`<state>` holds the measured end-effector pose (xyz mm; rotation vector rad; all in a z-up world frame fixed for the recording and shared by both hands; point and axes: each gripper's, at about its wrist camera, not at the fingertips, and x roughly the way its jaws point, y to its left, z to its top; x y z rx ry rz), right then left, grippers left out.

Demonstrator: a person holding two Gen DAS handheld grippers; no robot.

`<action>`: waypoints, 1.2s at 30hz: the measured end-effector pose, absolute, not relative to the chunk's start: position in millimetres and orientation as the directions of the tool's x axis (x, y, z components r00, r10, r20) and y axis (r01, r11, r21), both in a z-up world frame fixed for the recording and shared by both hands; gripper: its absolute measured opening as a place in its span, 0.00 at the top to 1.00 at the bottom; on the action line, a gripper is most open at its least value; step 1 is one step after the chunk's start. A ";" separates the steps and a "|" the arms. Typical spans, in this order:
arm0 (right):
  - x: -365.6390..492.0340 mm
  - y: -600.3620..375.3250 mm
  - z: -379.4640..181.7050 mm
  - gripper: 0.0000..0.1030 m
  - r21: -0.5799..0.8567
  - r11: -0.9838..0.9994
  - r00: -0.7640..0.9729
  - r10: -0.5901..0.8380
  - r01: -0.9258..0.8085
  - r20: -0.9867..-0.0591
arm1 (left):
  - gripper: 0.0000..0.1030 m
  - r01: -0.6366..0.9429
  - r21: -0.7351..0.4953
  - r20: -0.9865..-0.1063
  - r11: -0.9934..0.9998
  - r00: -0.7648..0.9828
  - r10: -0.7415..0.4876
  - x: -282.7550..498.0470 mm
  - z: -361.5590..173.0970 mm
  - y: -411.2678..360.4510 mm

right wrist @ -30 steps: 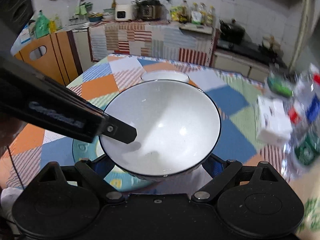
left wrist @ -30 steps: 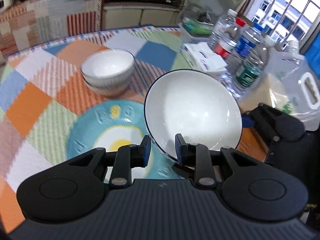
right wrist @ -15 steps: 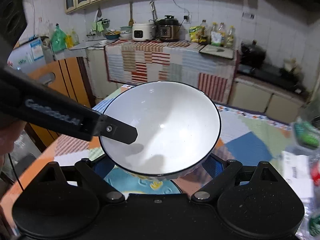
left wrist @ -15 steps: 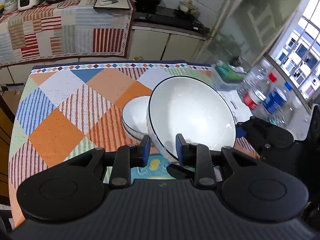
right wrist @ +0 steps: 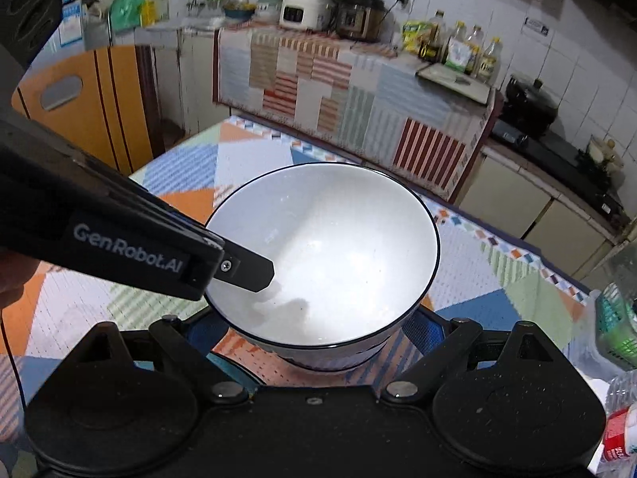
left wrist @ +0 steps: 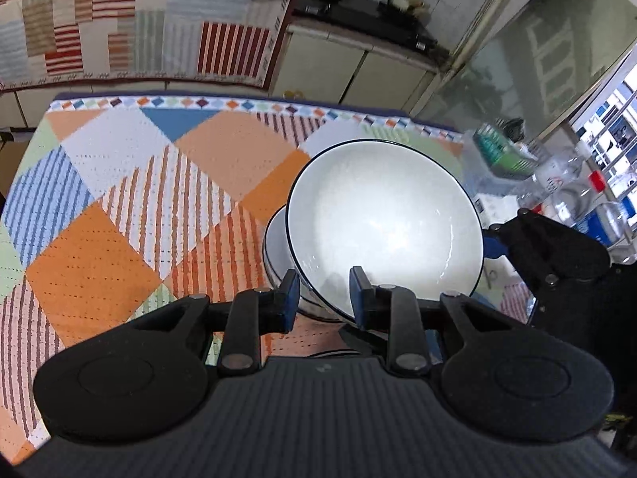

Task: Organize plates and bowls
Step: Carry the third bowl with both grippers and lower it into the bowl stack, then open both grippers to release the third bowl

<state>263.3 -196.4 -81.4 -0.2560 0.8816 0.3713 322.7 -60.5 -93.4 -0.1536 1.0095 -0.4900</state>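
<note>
The big bowl is white with a dark rim, held up over smaller stacked bowls. The left gripper pinches its near rim. The right gripper hugs its sides with wide jaws.

Under them is a table with a checked cloth, in a kitchen. Bottles look blurry.

Only the right view shows the cookers on the counter, and the big bowl hides most of the stack there.
</note>
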 end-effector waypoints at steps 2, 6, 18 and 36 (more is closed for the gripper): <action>264.9 -194.9 -85.0 0.07 -0.067 0.903 0.571 0.209 -0.423 -0.794 | 0.76 0.319 -0.339 -0.787 0.885 0.420 -0.453 328.3 -98.0 -61.3; 264.0 -192.6 -91.1 0.07 -0.078 0.907 0.574 0.193 -0.413 -0.796 | 0.76 0.346 -0.298 -0.817 0.890 0.390 -0.425 337.9 -101.7 -69.1; 279.0 -193.4 -106.2 0.08 -0.090 0.907 0.537 0.162 -0.412 -0.828 | 0.76 0.344 -0.256 -0.853 0.903 0.360 -0.379 346.7 -120.1 -82.1; 237.8 -236.8 -101.3 0.05 0.028 0.939 0.665 0.262 -0.341 -0.700 | 0.54 0.262 -0.405 -0.741 0.876 0.468 -0.482 338.6 -111.0 -34.1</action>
